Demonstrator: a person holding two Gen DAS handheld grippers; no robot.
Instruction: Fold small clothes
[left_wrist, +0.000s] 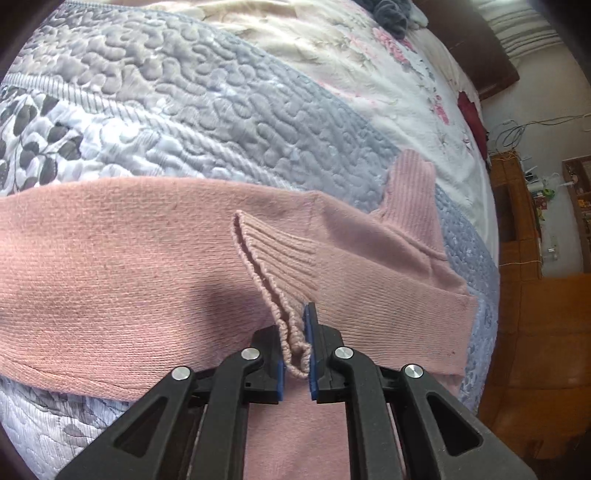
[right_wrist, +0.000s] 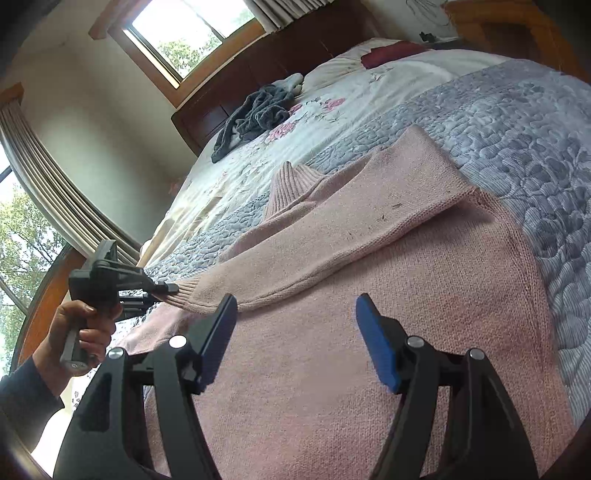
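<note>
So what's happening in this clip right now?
A person with a handheld gripper in each hand is folding a pink sweater spread on a quilted bed. The left gripper is shut on the ribbed sleeve cuff, with the sleeve lying across the sweater's body. The right gripper hangs open above the sweater, holding nothing. A grey garment lies crumpled near the headboard.
</note>
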